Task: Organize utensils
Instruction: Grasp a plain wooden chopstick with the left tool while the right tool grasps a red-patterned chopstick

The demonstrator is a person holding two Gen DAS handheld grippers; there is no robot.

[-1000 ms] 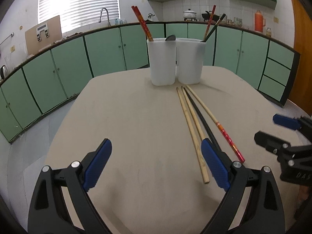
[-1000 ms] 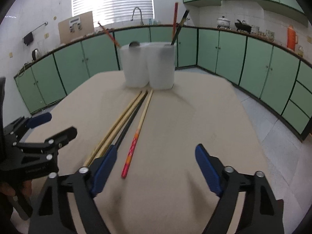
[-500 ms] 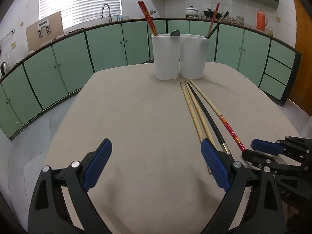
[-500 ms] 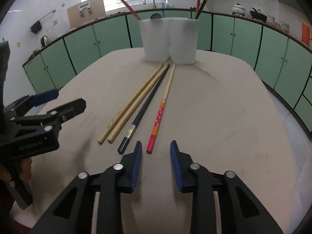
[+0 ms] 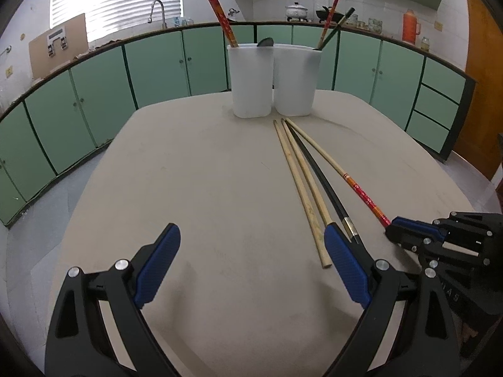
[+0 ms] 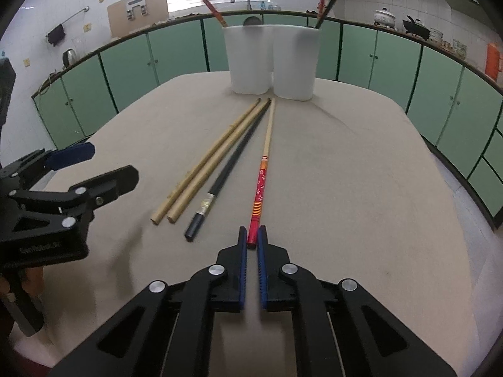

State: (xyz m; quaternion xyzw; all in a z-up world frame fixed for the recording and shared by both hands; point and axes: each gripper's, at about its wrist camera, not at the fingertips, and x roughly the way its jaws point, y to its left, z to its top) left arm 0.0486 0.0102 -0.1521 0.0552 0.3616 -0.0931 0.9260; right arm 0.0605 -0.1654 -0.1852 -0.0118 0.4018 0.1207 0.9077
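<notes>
Several chopsticks lie on the beige table: two plain wooden ones, a black one and a red-ended one. My right gripper is shut on the near end of the red-ended chopstick, which still lies on the table; it also shows in the left wrist view. My left gripper is open and empty above the table, left of the chopsticks. Two white holders stand at the far edge with chopsticks in them.
Green cabinets curve around the table. A sink tap and a cardboard box sit on the counter behind. The left gripper shows in the right wrist view, left of the chopsticks.
My right gripper moved forward to the red-ended chopstick and closed its jaws on the near end. My left gripper stayed open in about the same place.
</notes>
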